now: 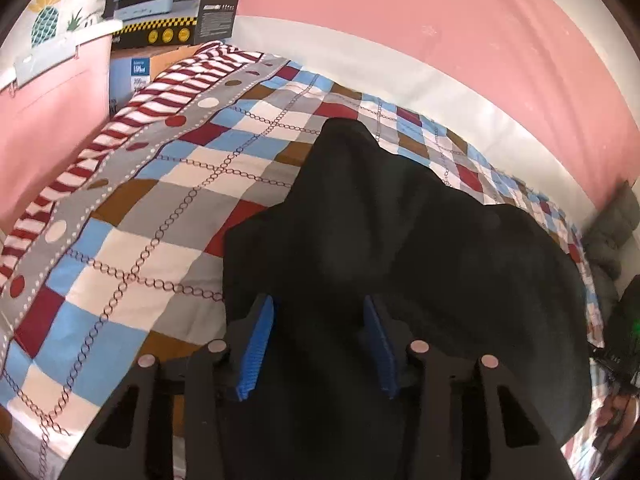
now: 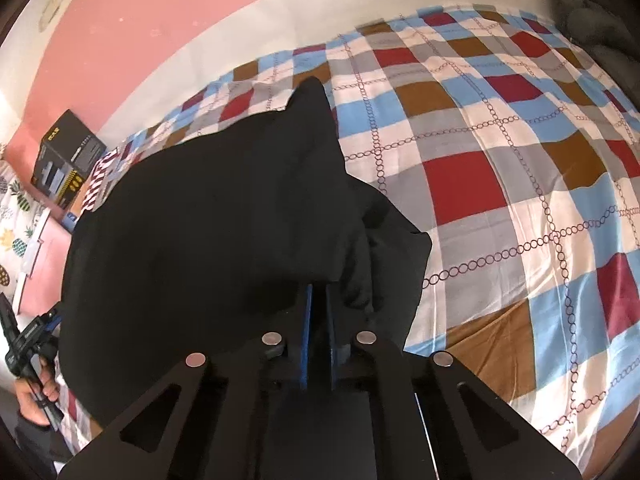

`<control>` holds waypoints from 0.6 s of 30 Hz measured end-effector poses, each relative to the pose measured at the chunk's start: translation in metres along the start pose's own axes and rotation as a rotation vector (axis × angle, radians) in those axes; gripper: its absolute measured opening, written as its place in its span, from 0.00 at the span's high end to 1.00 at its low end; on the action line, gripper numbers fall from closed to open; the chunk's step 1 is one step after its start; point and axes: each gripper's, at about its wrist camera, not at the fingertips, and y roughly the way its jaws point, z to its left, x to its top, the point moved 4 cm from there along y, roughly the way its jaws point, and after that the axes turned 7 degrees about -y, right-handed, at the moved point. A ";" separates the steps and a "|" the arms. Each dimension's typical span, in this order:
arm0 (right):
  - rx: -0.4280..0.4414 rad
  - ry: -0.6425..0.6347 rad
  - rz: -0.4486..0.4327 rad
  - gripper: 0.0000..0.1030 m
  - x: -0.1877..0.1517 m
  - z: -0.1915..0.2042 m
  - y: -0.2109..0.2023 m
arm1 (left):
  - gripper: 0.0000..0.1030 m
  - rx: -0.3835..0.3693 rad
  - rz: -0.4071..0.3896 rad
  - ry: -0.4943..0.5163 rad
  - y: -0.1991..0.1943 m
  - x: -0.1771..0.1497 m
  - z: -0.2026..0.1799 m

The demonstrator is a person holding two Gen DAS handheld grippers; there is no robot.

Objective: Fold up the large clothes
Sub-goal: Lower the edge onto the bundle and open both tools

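- A large black garment [image 1: 400,240] lies spread on a bed covered with a checked sheet [image 1: 160,208] of red, blue, grey, brown and white squares crossed by chain-link lines.
- The left gripper [image 1: 318,344] sits low over the near part of the garment, its blue fingers [image 1: 258,344] standing about half apart with black cloth showing between them; the pads do not press on it.
- The right gripper [image 2: 318,340] has its blue fingers [image 2: 307,340] drawn fully together at the garment's near right edge, where the cloth bunches into folds. Whether a fold is pinched between them, I cannot tell.
- In the right wrist view the garment [image 2: 220,220] covers the left half of the bed, with the bare sheet [image 2: 500,160] to its right.
- A person's hand [image 2: 38,396] holding the other gripper's handle shows at the lower left edge of that view.
- A black carton [image 1: 172,4] with yellow markings stands at the far corner of the bed against a pink wall [image 1: 440,32].
- A pineapple-print cloth [image 1: 52,8] hangs at the far left.
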 end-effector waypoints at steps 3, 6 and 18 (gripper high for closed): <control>-0.013 -0.023 0.006 0.96 -0.001 0.002 0.003 | 0.52 0.034 0.000 0.046 0.005 -0.002 -0.005; -0.018 -0.024 0.011 0.93 -0.001 0.003 -0.004 | 0.53 0.063 0.000 0.051 0.000 -0.002 -0.007; -0.022 -0.141 -0.050 0.87 -0.053 0.046 -0.080 | 0.53 0.043 -0.076 0.083 -0.090 -0.061 -0.034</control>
